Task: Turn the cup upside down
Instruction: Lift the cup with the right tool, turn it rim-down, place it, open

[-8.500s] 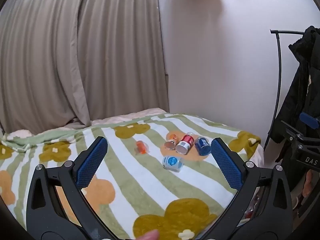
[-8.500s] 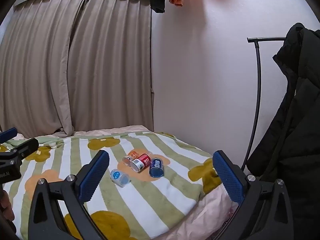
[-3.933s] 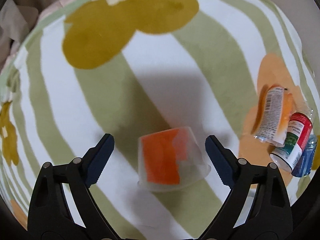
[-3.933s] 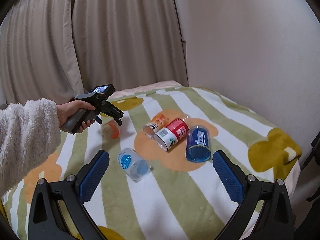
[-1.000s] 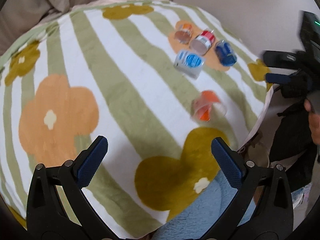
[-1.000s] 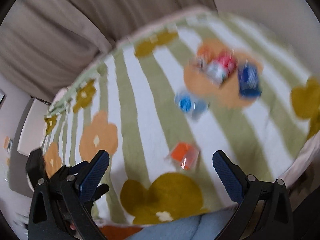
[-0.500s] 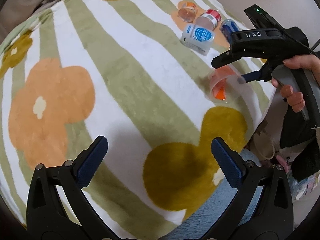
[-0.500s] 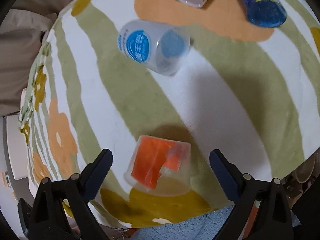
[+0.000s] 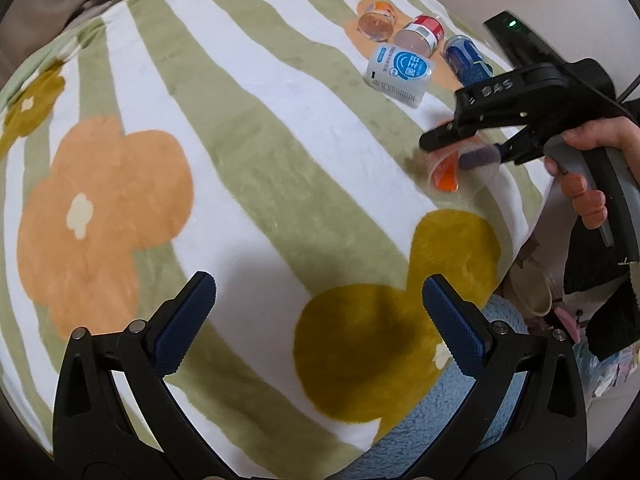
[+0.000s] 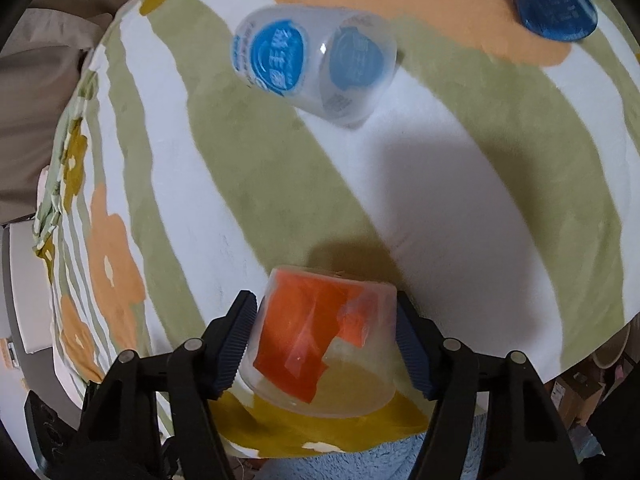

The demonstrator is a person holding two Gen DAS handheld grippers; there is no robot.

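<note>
The cup (image 10: 320, 340) sits on the blanket (image 10: 460, 208) between the right tongs (image 10: 324, 344), four containers (image 10: 316, 68) lying beyond it

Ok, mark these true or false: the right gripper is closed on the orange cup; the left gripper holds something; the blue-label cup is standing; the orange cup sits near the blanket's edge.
1. The right gripper is closed on the orange cup. True.
2. The left gripper holds something. False: it is open, above the blanket.
3. The blue-label cup is standing. False: it lies on its side.
4. The orange cup sits near the blanket's edge. True.
</note>
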